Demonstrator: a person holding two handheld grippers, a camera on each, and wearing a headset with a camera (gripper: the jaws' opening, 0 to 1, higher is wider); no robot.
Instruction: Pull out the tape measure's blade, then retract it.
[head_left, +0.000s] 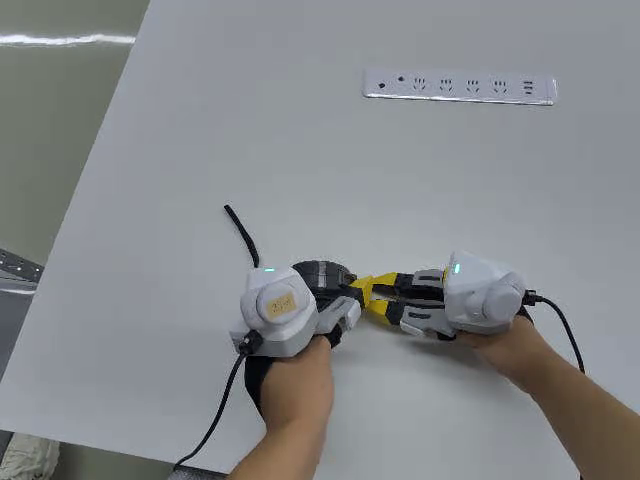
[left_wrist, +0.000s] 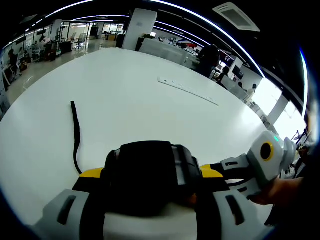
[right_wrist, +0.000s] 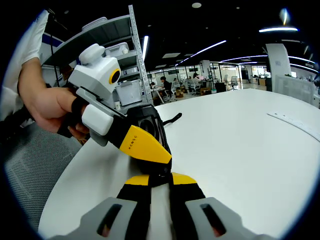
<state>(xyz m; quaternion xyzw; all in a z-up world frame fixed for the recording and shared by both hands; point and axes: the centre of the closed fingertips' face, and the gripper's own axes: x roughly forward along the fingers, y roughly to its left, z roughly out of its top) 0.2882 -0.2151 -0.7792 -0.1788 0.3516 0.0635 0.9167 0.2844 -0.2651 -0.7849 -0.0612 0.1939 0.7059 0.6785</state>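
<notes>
Near the table's front edge, the left gripper clamps the tape measure by its black body. The yellow mouth end points right, straight at the right gripper, whose narrowly set jaws meet it. I cannot tell whether they pinch the blade tip. The pull would run rightward over bare table. A black strap trails behind the case on the left, and a power strip lies far right, well clear.

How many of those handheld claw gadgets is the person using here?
2. The left gripper holds the tape measure in its jaws; the right gripper faces it from the right, jaws closed at its yellow end.
</notes>
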